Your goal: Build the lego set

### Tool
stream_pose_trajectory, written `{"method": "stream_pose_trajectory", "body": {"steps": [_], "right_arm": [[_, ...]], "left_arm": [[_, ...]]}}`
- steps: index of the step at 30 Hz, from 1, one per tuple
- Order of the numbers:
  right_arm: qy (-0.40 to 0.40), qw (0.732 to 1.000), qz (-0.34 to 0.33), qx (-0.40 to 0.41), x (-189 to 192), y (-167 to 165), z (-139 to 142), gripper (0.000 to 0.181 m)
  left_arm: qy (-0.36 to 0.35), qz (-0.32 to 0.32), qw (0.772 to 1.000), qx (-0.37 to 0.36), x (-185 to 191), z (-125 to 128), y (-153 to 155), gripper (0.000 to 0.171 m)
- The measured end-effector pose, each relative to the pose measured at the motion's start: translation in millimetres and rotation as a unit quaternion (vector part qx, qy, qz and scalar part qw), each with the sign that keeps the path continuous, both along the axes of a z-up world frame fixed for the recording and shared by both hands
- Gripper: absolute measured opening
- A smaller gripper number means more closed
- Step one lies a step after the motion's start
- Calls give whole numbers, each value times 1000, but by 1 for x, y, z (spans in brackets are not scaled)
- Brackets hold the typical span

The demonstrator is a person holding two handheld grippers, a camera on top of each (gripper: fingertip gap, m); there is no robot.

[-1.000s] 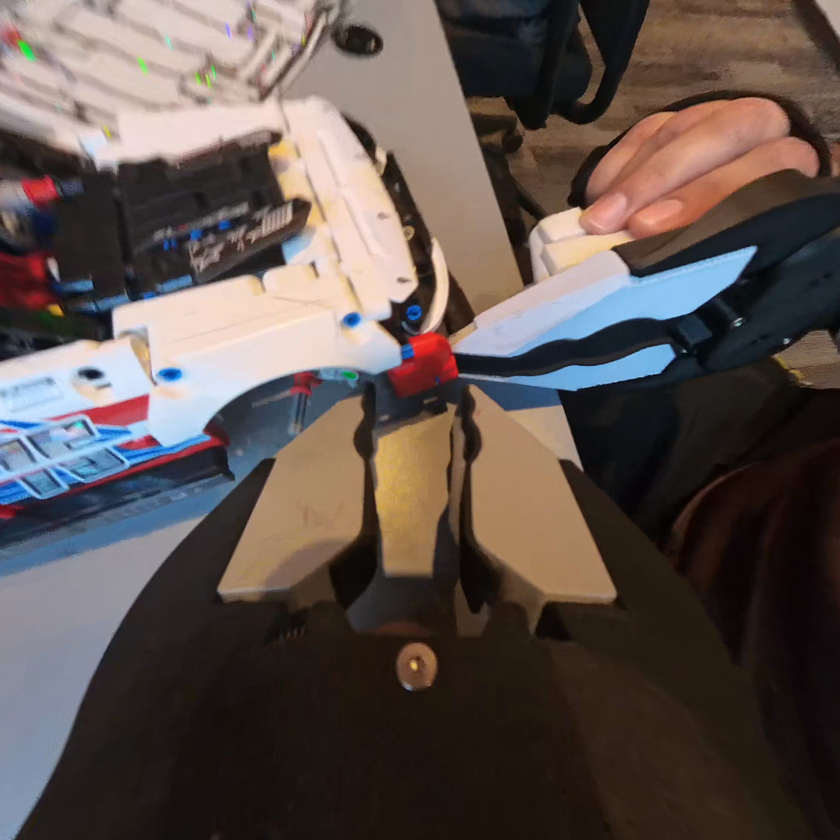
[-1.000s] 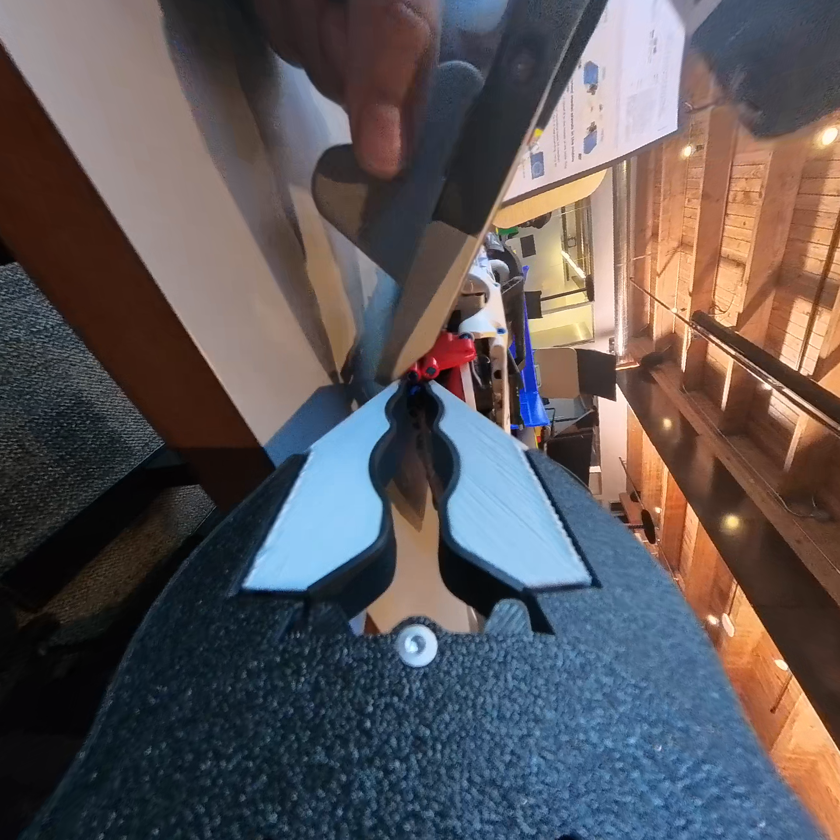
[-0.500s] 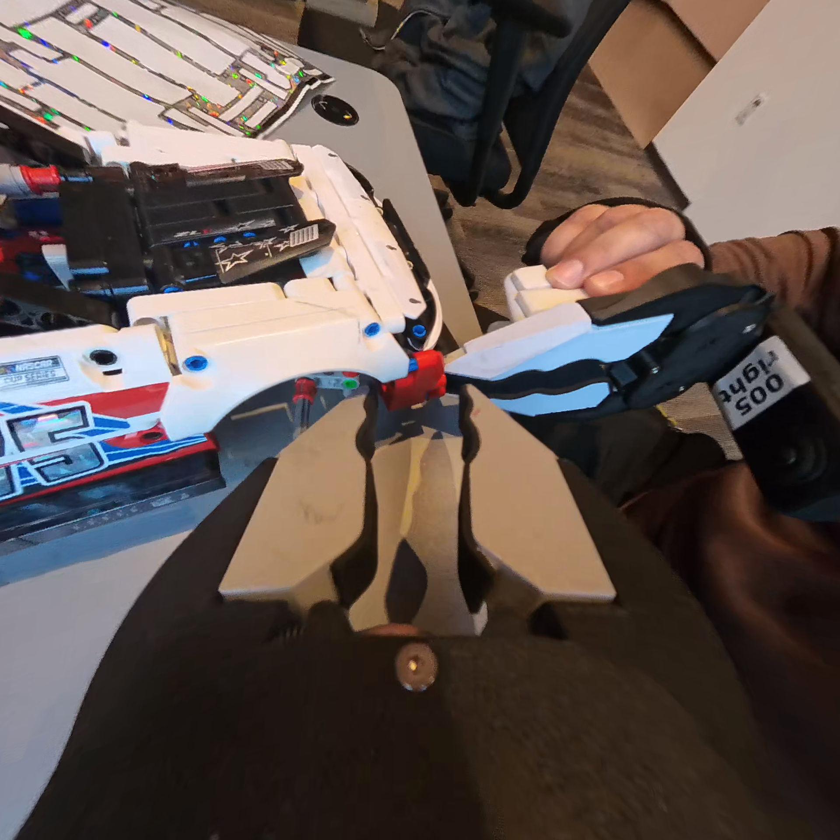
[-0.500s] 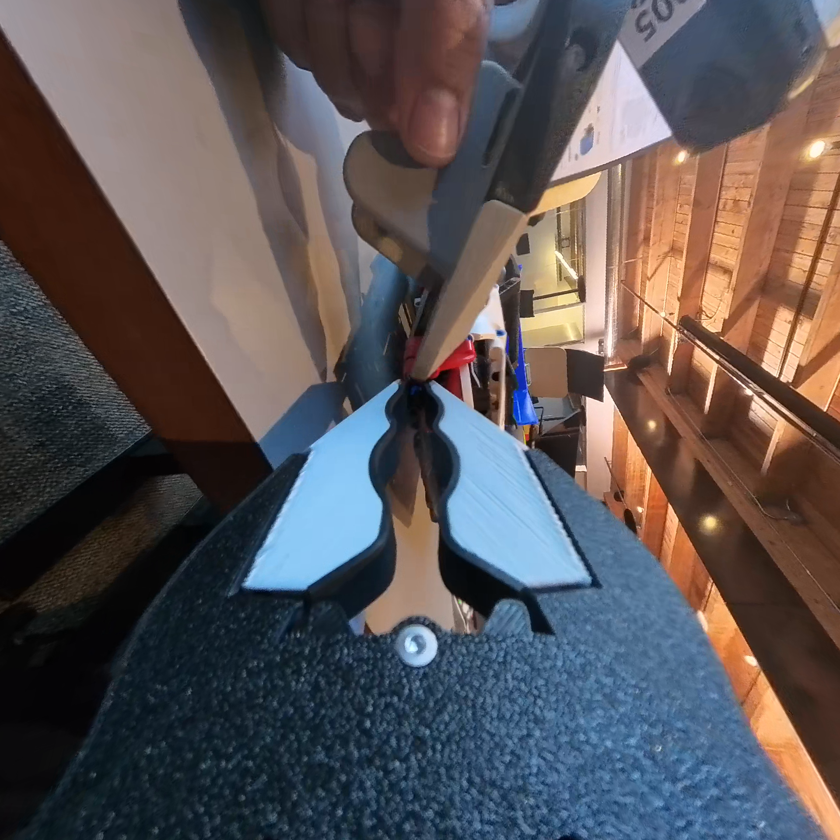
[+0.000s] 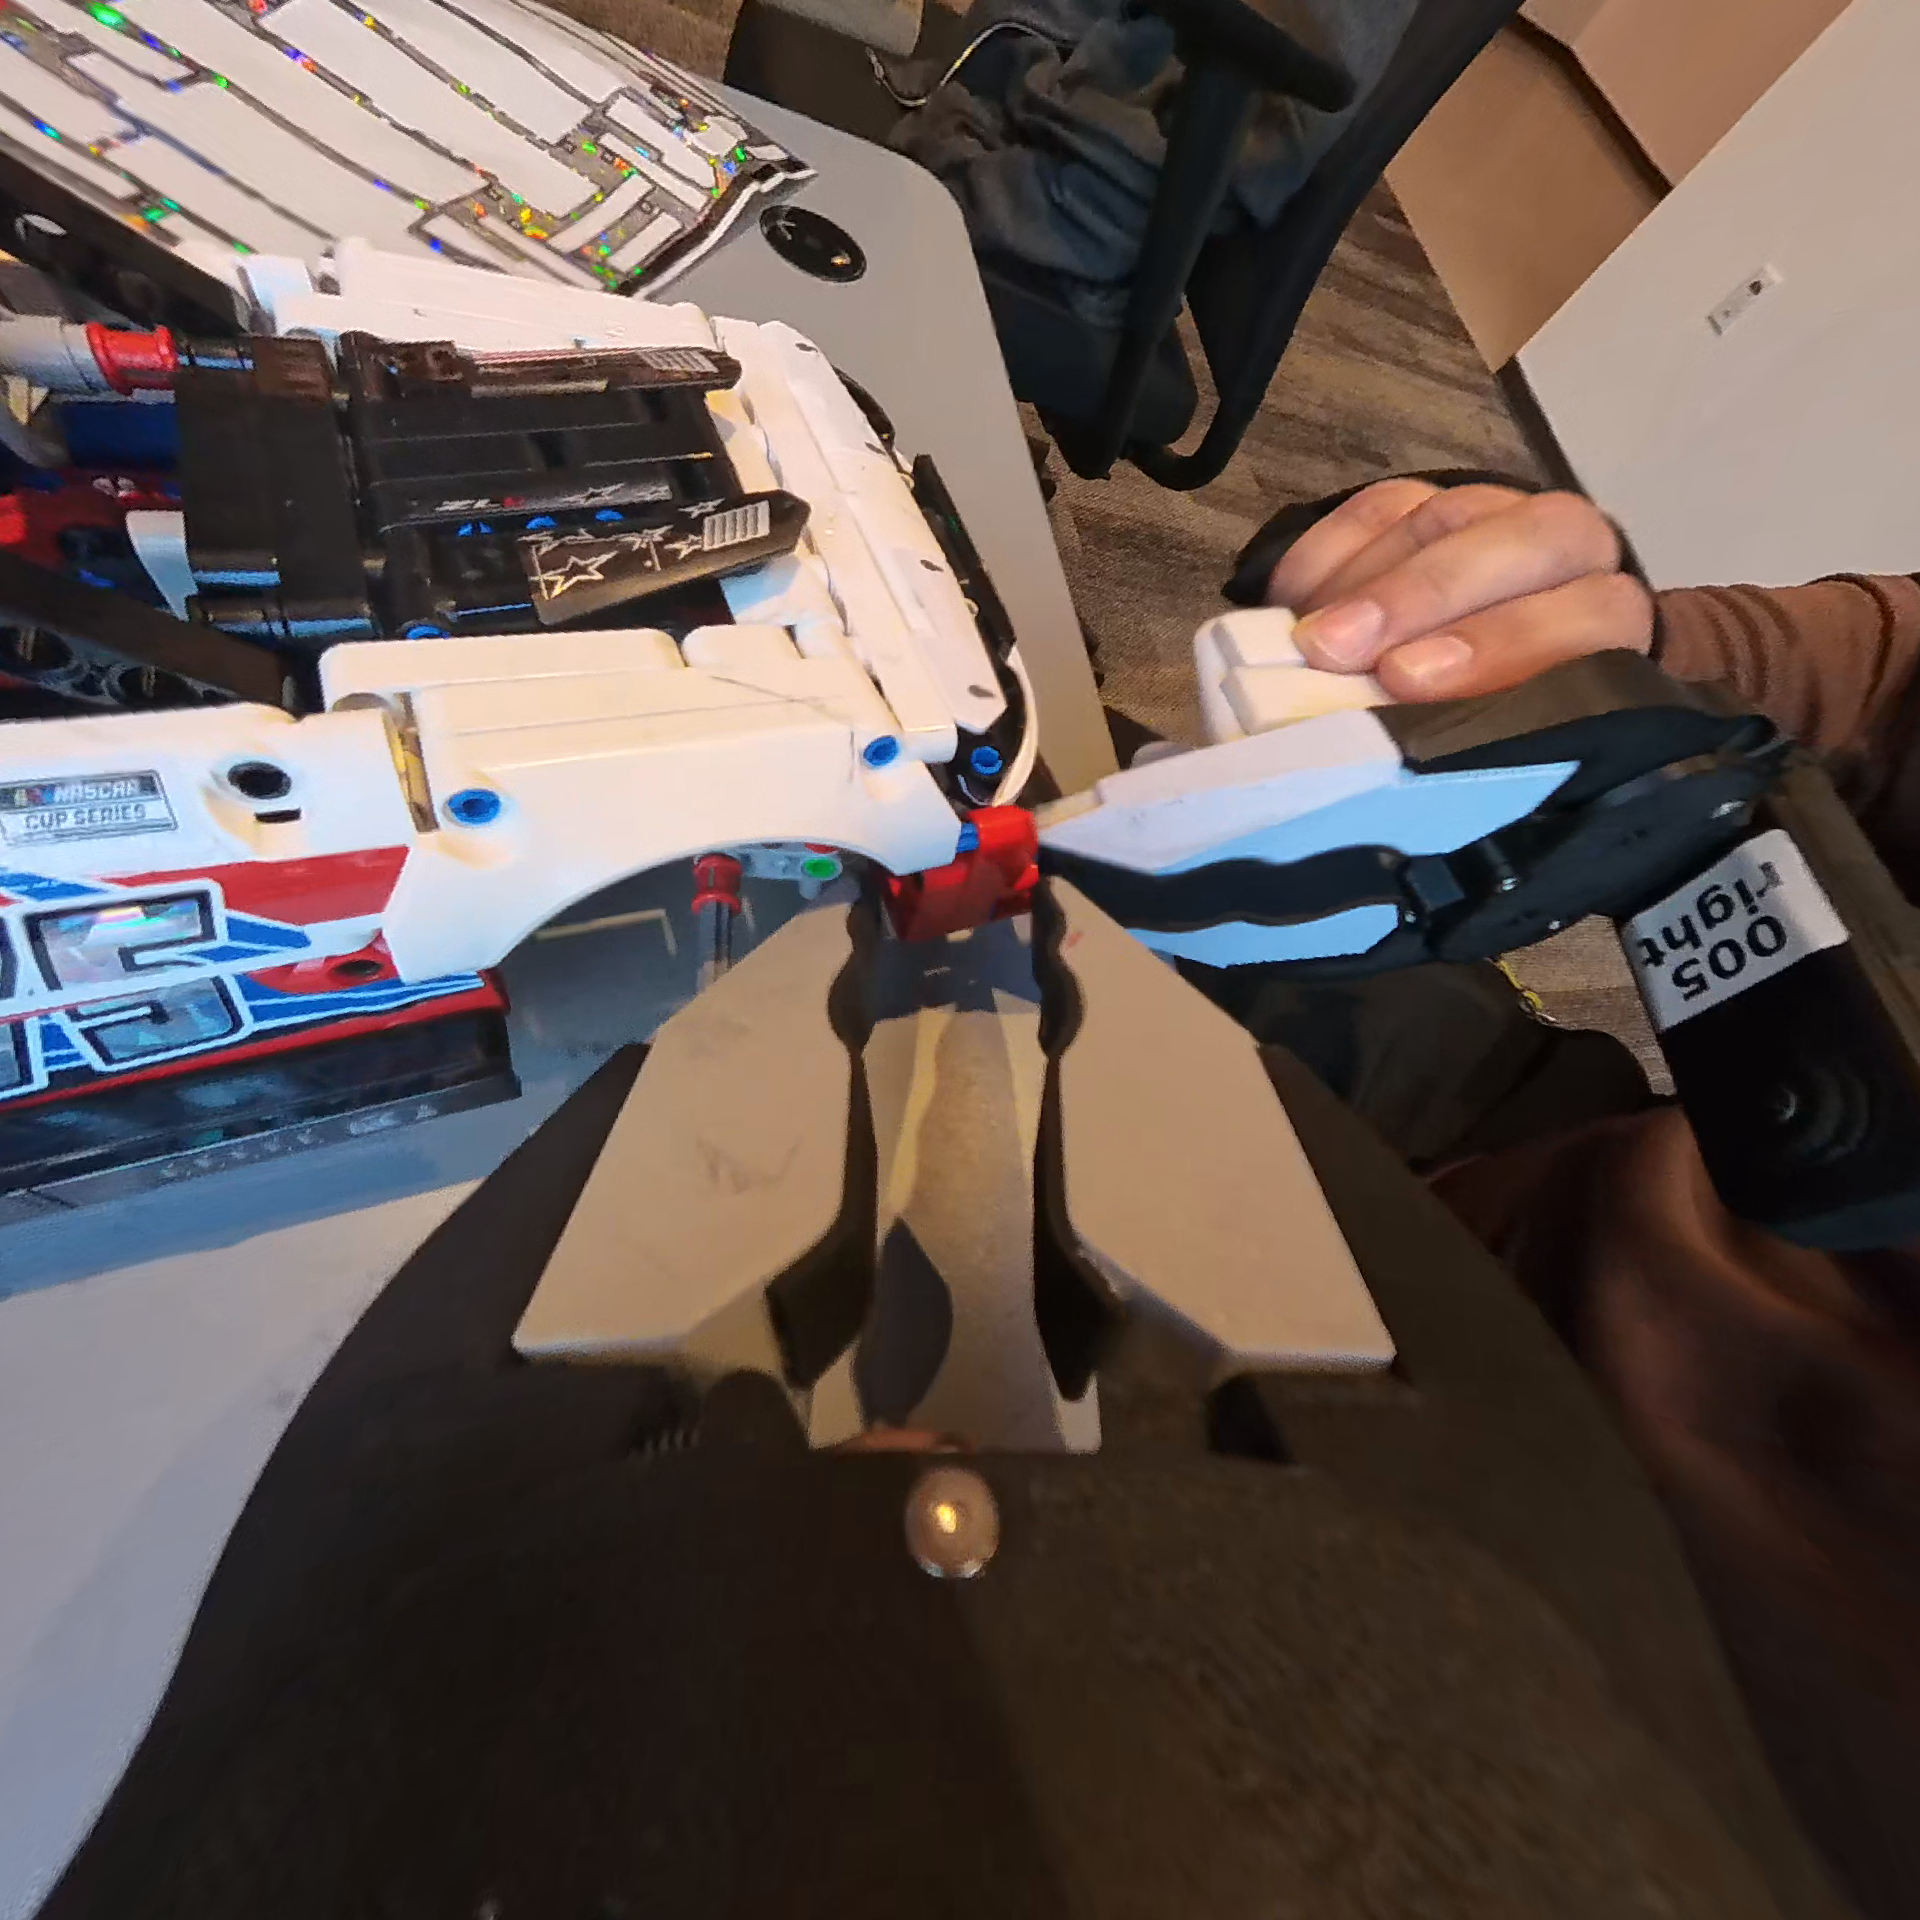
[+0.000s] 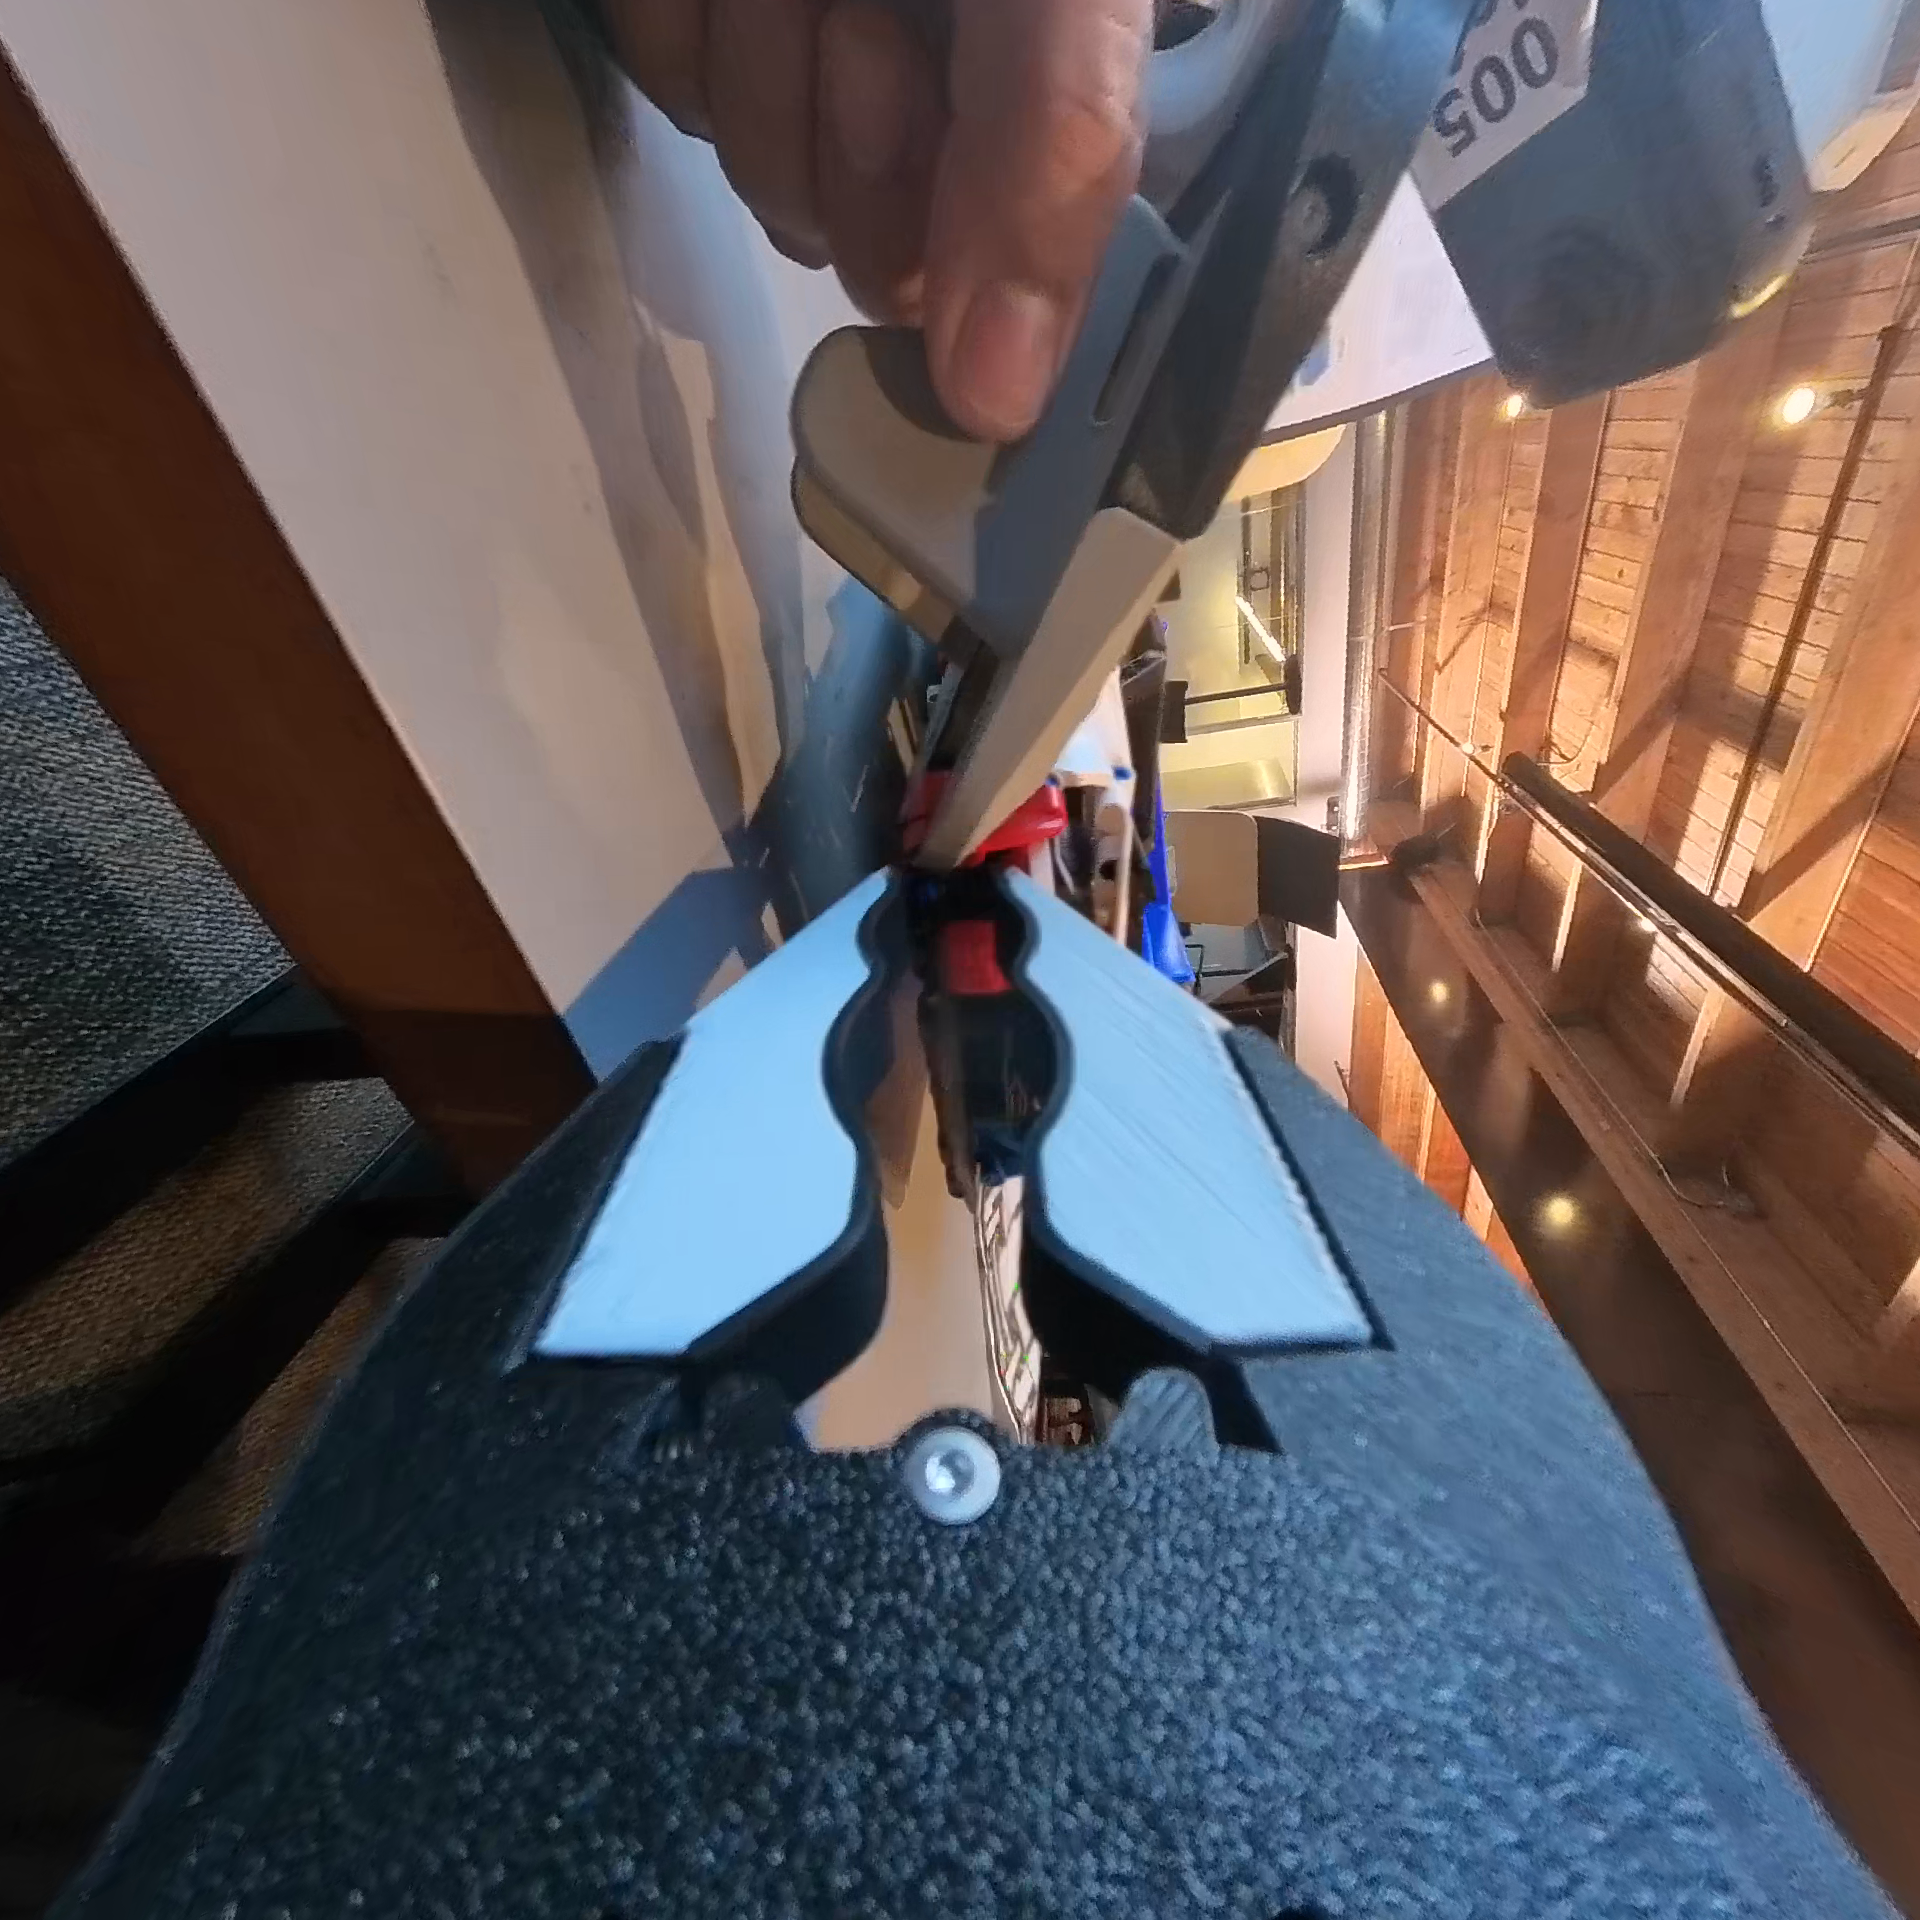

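Note:
A white, red and blue lego race car (image 5: pixel 623 748) lies on the grey table (image 5: pixel 935 343). A small red piece (image 5: pixel 966 868) sits at its front corner. My left gripper (image 5: pixel 948 920) reaches in from below, its fingers held narrowly apart and flanking the red piece. My right gripper (image 5: pixel 1044 868) comes in from the right, its tips at the same piece. In the right wrist view my right gripper (image 6: pixel 948 883) has its fingers slightly apart, and the red piece (image 6: pixel 968 956) shows in the gap. The left gripper (image 6: pixel 940 847) comes down from above.
A sheet of shiny stickers (image 5: pixel 364 135) lies at the back of the table. Off the table's right edge are a dark chair (image 5: pixel 1195 260) and a cardboard box (image 5: pixel 1538 156). A hand (image 5: pixel 1455 592) holds the right gripper. Wooden walls (image 6: pixel 1662 727) show in the right wrist view. Only a small space, under 4 cm, lies between the two pairs of fingers.
My right gripper's fingers were closed tip to tip and now stand slightly apart. The left view pulled back and steadied. Both grippers stayed at the red piece.

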State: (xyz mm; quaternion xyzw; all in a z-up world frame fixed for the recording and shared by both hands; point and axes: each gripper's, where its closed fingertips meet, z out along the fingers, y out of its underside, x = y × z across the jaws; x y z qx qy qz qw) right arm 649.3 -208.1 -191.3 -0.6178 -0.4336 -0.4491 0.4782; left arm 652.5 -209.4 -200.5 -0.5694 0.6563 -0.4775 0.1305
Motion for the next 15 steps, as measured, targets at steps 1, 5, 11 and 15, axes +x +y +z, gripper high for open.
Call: {"method": "stream_pose_trajectory", "body": {"steps": [1, 5, 11, 15], "right_arm": [[4, 1000, 1, 2, 0, -1, 1, 19], [12, 1000, 15, 13, -2, -15, 7, 22], [4, 1000, 13, -2, 3, -16, -5, 14], [0, 1000, 21, 3, 2, -13, -7, 8]], "left_arm": [[2, 1, 1000, 3, 0, -2, 0, 27], [5, 4, 1000, 9, 0, -3, 0, 26], [7, 4, 1000, 8, -1, -5, 0, 26], [7, 6, 1000, 6, -2, -4, 1, 26]]}}
